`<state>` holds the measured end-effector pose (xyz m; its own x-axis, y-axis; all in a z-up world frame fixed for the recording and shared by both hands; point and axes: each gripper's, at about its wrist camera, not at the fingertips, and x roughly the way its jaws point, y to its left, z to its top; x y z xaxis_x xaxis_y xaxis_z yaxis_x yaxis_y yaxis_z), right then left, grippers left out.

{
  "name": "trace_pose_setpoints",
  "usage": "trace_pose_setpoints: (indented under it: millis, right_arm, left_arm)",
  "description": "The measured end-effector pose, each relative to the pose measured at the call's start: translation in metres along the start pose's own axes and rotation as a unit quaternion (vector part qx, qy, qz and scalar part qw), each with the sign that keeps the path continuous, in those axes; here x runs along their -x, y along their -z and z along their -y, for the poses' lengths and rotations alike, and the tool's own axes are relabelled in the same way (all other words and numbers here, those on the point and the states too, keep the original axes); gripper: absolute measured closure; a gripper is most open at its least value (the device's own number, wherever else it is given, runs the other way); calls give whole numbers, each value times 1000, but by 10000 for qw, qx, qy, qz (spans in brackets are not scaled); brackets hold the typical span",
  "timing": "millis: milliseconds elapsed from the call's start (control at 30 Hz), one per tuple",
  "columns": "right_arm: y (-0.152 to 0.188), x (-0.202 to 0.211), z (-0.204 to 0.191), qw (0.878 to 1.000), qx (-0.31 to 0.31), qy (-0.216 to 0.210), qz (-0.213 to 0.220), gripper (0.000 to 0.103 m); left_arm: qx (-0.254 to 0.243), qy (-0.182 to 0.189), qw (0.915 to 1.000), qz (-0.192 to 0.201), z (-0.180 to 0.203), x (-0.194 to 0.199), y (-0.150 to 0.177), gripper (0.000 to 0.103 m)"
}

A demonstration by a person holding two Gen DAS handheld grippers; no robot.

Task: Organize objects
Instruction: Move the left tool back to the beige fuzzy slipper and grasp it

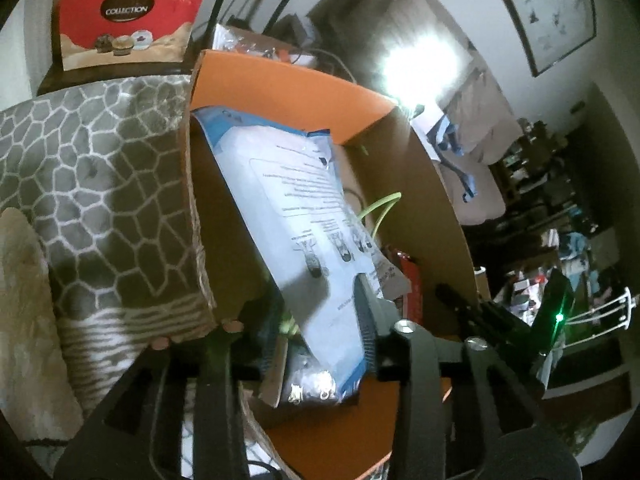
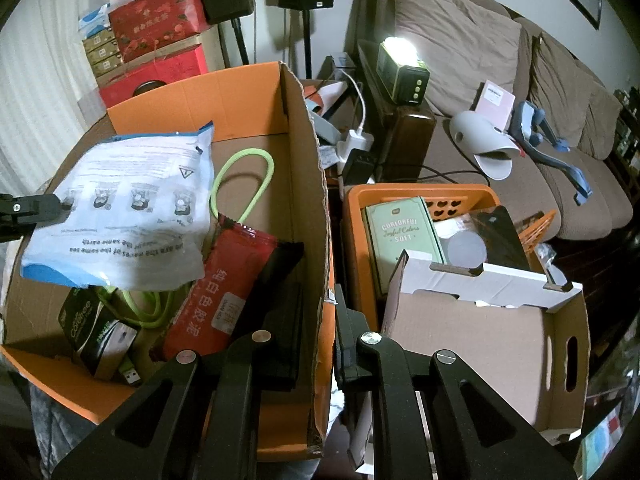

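Currently your left hand-held gripper (image 1: pixel 320 308) stands open over the large cardboard box (image 2: pixel 308 160). A white-and-blue packet (image 1: pixel 288 200) lies between its fingers. The ribbed pad (image 1: pixel 366 320) on the right side sits against the packet's edge; the opposite finger stands clear of it, so nothing is clamped.

Location of the packet: inside the box, at its left side. It leans tilted, upper end towards the far orange flap and lower end down among the contents. From the right wrist view it rests over a looped green cable (image 2: pixel 244 168) and overlaps the top of a red packet (image 2: pixel 224 280). A dark green carton (image 2: pixel 92 328) lies beneath its near corner.

Your right hand-held gripper (image 2: pixel 320 340) is closed. The box's right wall runs between its two fingers, and it appears to be gripped there, near the torn front corner.

Beside the box, on the right, stands an orange basket (image 2: pixel 356 208) holding a pale green box (image 2: pixel 400 232). A shallow cardboard tray (image 2: pixel 480 340) sits in front of the basket. A sofa (image 2: pixel 460 40) is behind them.
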<state>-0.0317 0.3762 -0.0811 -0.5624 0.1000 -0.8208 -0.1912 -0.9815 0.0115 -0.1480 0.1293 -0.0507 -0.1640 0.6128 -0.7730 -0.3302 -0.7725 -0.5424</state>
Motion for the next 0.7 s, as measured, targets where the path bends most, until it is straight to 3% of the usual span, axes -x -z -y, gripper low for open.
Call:
trace_pose_setpoints:
  millis: [67, 233, 300, 367, 500, 567, 700]
  right_arm:
    - [0, 0, 0, 10000, -5, -4, -2, 91]
    - [1, 0, 0, 10000, 0, -2, 4, 91]
    - [1, 0, 0, 10000, -5, -3, 1, 91]
    - [1, 0, 0, 10000, 1, 0, 2, 91]
    - [1, 0, 0, 10000, -1, 0, 2, 91]
    - [1, -1, 0, 10000, -1, -3, 2, 91]
    - [1, 0, 0, 10000, -3, 0, 4, 91]
  left_arm:
    - [42, 84, 10000, -25, 1, 5, 0, 55]
    - [-54, 120, 9999, 69, 3, 23, -2, 48]
    - [-75, 108, 9999, 80, 3, 30, -2, 37]
    - [-110, 93, 9997, 188, 3, 41, -1, 35]
    - [-84, -221, 9988, 418, -6, 63, 2, 28]
    - [-52, -408, 9977, 545, -15, 74, 3, 16]
    - [22, -777, 9944, 722, -39, 94, 7, 12]
